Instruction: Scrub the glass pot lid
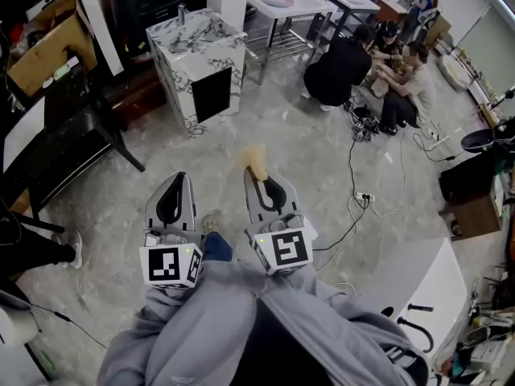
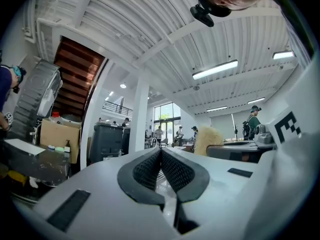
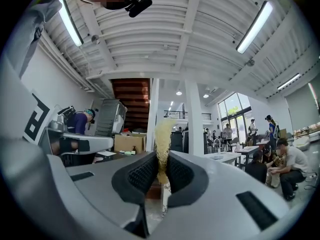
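Right gripper (image 1: 259, 182) clamped on a pale fibrous scrubber (image 1: 255, 160), scrubber upright between the jaws and projecting past their tips, left gripper (image 1: 178, 180) closed and empty alongside.

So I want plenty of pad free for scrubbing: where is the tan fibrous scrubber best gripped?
By one end, across its thin way. The tan fibrous scrubber is a flat pad, so fingers closing on its two broad faces should pinch it firmly. The right gripper holds it that way now, with most of the pad free beyond the fingertips.
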Available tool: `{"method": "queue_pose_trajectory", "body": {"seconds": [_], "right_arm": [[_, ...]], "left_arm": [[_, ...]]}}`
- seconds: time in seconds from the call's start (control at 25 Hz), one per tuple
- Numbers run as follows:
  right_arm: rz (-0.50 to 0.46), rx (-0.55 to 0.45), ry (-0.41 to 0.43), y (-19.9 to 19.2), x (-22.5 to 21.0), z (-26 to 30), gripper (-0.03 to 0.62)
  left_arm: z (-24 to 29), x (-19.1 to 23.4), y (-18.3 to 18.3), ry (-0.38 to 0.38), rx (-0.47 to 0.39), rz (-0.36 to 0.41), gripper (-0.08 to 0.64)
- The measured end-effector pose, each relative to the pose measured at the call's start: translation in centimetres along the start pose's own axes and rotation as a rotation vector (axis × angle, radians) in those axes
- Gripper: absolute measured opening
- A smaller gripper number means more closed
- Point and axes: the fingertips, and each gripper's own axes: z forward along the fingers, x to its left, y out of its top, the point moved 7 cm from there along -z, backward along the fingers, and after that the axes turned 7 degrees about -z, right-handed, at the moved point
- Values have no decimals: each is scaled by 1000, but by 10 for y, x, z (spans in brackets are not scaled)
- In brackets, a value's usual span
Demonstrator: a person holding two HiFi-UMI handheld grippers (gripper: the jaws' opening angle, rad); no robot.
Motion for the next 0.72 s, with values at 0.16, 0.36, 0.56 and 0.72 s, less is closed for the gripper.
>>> {"method": "queue_pose_trajectory", "body": {"seconds": [0.16,0.36,0.56,0.72], "right_arm": [[10,19,-23,-12,-21,77,48],[32,43,-43,-26,-41,175,48],[36,42,-102,-36,-64,248,48],[17,42,-135,-44,-67,285,48]], "left_arm": [[73,41,-1,-35,24,5,14],[162,98,-7,-62,60,0,14],[242,138,-5,-129,61,-4,14],[273,169,-10,-151,49,-27,14]]}}
